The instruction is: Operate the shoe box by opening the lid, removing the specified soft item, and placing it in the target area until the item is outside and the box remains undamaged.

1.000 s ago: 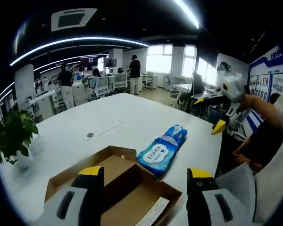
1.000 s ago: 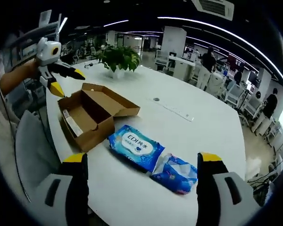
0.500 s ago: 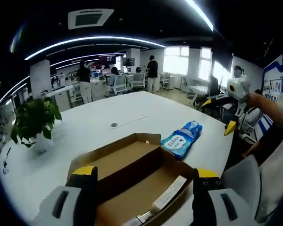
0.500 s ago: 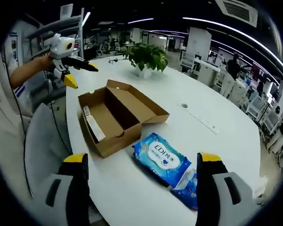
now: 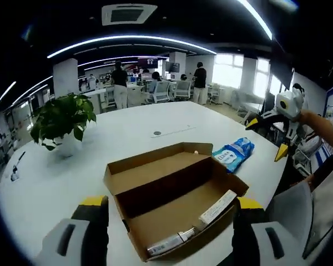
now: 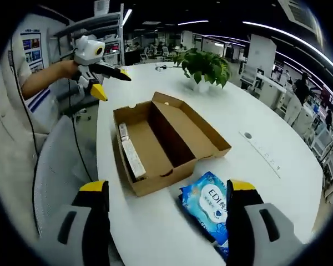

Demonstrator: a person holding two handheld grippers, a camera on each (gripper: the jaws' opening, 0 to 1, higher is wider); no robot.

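The brown cardboard shoe box (image 5: 175,197) stands open on the white table (image 5: 100,144), its lid folded back flat. White strips (image 5: 217,206) lie along its near wall. The blue wipes pack (image 5: 234,154) rests on the table beside the box, outside it. My left gripper (image 5: 172,202) is open, hovering before the box with nothing held. In the right gripper view the box (image 6: 161,138) sits ahead and the wipes pack (image 6: 211,205) lies just in front of my open right gripper (image 6: 167,185). The left gripper (image 6: 114,86) hangs open beyond the box's far end.
A potted plant (image 5: 61,119) stands on the table past the box. A long slot and a round cap (image 6: 261,152) sit in the tabletop. The person's sleeve and a grey chair back (image 6: 55,166) border the table edge. Desks and people fill the office behind.
Both views have swung so the open box now sits near the centre of each. Box and wipes pack lie where they were. Both grippers stay open.
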